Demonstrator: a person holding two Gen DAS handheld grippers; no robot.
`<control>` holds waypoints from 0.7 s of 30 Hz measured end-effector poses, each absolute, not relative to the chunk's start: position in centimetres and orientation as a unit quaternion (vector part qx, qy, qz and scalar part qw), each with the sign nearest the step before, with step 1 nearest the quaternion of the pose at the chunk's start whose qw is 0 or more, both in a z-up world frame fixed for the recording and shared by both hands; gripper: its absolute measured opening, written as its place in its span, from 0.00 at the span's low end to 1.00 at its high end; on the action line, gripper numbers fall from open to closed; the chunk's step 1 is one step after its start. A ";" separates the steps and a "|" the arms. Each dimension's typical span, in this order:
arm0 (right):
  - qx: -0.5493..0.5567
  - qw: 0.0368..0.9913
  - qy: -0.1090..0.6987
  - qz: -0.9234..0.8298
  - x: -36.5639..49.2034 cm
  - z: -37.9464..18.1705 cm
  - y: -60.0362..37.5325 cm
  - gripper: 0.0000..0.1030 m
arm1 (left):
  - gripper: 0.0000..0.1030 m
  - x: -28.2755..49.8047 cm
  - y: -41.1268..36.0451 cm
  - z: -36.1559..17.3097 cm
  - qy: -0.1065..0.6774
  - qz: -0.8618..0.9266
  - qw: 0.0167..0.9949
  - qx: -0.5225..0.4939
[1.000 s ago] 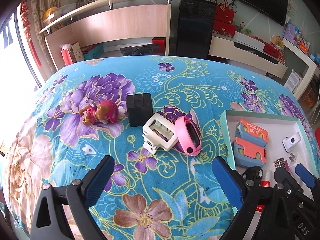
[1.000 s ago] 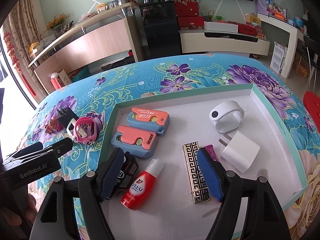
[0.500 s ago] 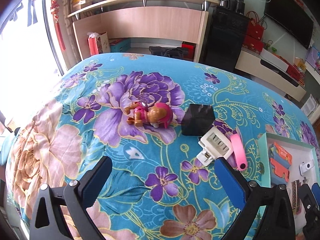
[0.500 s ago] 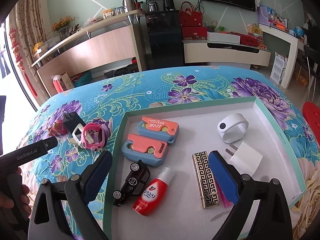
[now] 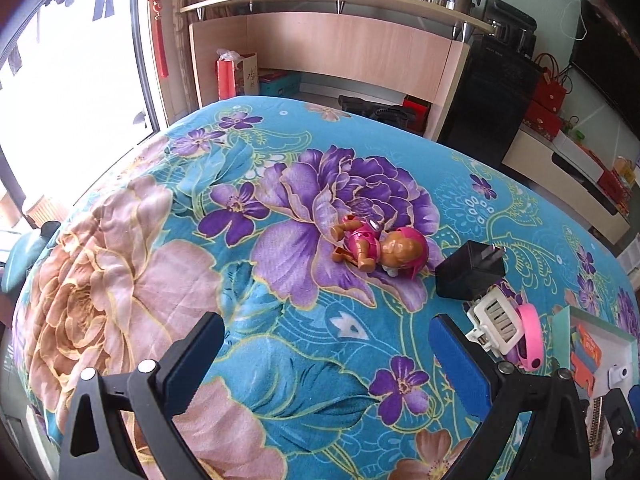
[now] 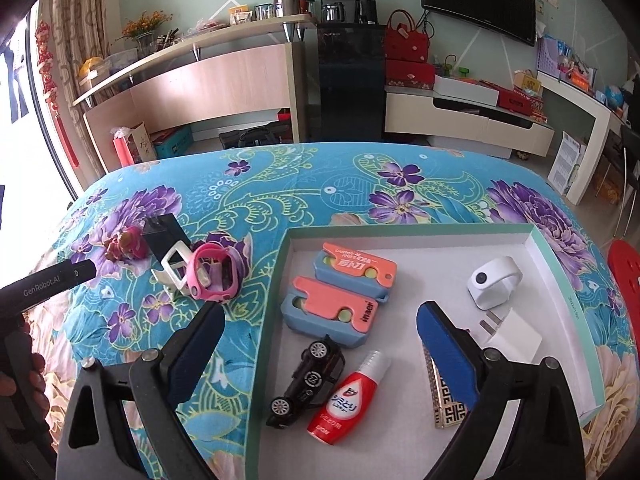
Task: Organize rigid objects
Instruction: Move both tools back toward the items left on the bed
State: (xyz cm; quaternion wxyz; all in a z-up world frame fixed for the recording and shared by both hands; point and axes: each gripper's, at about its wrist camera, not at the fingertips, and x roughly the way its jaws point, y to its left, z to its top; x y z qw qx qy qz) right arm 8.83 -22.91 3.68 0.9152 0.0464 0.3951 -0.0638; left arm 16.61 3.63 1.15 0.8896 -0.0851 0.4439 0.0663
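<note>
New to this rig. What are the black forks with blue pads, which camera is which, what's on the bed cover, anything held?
No robot arm: a person carries a handheld two-finger claw in each hand, each with a fisheye camera looking along its fingers.

Left-camera picture: the left claw is open and empty over the floral cloth. Ahead lie a pink toy figure, a black plug adapter, a white clip and a pink band.

Right-camera picture: the right claw is open and empty above a shallow box. In the box are two orange-and-blue cases, a black toy car, a red bottle, a patterned gold bar, a white charger and a white ring-shaped gadget.
</note>
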 end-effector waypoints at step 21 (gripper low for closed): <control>0.044 0.918 0.393 0.024 16.9 1.5 -16.5 0.94 | 1.00 18.0 7.3 -0.7 0.456 0.093 0.877 -0.121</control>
